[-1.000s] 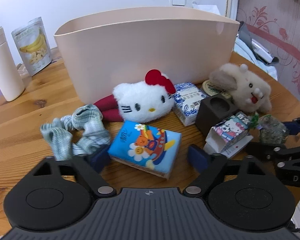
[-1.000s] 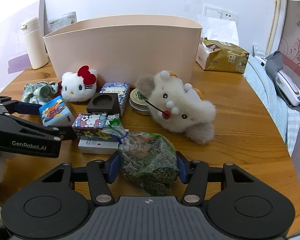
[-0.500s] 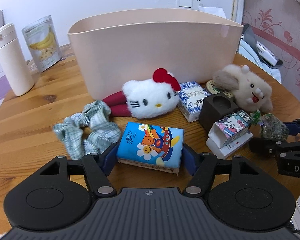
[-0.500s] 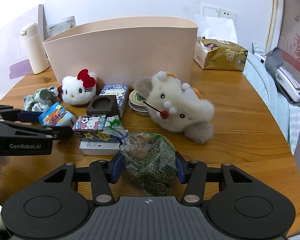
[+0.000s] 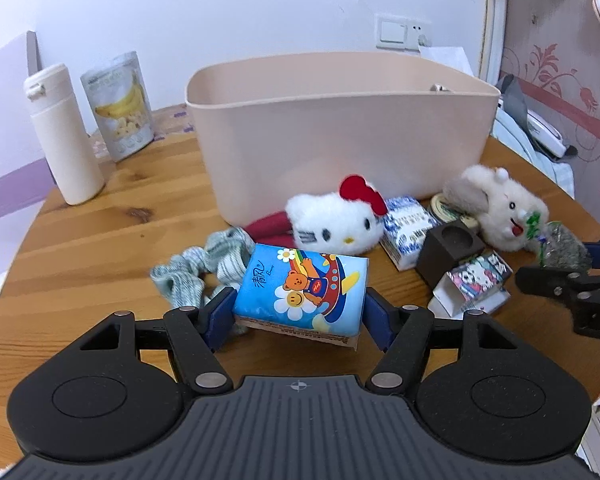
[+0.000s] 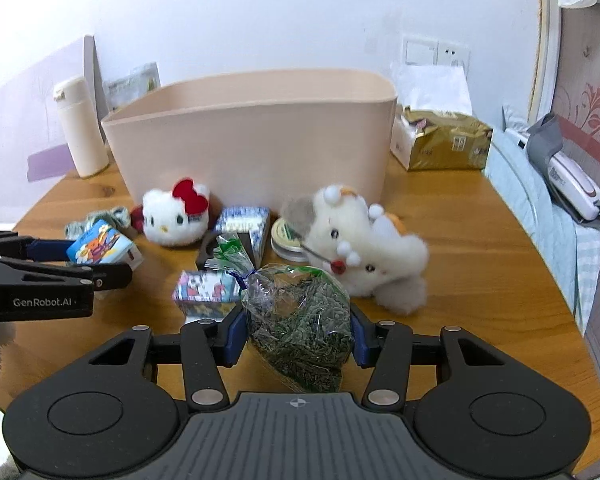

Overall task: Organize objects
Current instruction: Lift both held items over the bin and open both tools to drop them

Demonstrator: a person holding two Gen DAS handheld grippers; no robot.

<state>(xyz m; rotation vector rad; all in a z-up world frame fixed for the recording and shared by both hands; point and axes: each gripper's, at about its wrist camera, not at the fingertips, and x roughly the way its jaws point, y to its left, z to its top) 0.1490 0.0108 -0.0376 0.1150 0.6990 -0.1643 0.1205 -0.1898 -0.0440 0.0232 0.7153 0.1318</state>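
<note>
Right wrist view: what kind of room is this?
Probably a bedroom at home. A round wooden table stands beside what looks like a bed with pale blue bedding, the wall has a floral pattern, and plush toys lie around a beige bin.

— What do you see of the two packs?

— I see the blue tissue pack (image 5: pixel 300 292) with a bear picture, tilted, above the wooden table (image 5: pixel 100 240). The clear bag of green dried leaves (image 6: pixel 300 320) is near the beige bin (image 6: pixel 252 148).
</note>
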